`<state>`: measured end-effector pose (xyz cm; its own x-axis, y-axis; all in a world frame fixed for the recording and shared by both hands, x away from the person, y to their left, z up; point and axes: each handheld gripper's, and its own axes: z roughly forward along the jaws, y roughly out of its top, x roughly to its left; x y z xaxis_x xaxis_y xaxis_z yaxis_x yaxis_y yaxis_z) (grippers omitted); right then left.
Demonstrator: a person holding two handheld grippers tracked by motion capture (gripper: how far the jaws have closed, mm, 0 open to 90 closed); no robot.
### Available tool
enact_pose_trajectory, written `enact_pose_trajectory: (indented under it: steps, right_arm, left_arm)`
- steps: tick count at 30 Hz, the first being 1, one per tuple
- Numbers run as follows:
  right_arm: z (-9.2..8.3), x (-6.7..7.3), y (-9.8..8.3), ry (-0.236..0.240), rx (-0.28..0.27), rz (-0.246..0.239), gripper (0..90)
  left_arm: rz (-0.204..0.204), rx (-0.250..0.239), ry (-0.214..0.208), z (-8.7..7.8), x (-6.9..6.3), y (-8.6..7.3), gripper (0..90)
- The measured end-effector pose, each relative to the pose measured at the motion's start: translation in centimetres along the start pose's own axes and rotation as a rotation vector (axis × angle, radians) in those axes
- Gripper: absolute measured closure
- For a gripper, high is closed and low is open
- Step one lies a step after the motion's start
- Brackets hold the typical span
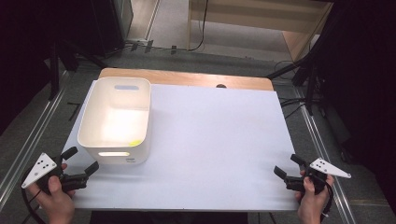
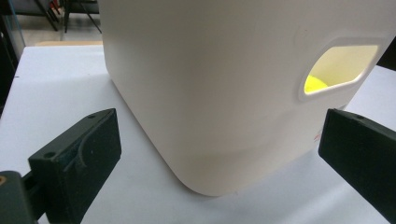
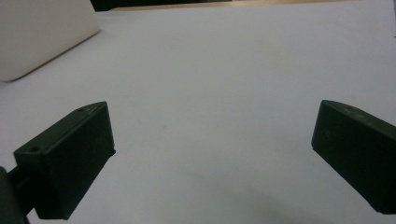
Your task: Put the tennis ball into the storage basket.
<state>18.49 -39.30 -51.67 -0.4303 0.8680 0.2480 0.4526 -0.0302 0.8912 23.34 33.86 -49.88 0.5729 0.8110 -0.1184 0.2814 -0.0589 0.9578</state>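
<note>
The table [image 1: 210,140] carries a white bin [image 1: 116,119] at about ten o'clock, a yellow thing [image 2: 314,84] inside (seen through its handle slot). The left gripper [image 1: 81,164], at seven o'clock, faces the bin's near corner, jaws spread, empty. The right gripper [image 1: 287,165], at four o'clock, jaws likewise parted, empty.

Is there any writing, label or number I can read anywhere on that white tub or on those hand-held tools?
No text here can be read.
White plastic tub: a small reddish mark low on its near wall, by the handle slot, too small and blurred to read.
Grey three-cornered plates on the left gripper and right gripper: black dots, no letters or numbers.
White table sheet: blank.
</note>
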Motion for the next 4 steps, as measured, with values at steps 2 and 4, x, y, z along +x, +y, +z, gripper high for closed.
enact_pose_trajectory:
  steps: [2, 4]
  right_arm:
    - [-0.19, -0.07, -0.16, -0.001, -0.016, 0.016, 0.0]
    - [-0.15, -0.23, -0.36, 0.001, -0.024, 0.023, 0.0]
  left_arm:
    - [-0.003, 0.0, 0.0, 0.01, 0.01, 0.0, 0.0]
    - [-0.005, -0.002, 0.0, 0.01, 0.03, 0.01, 0.0]
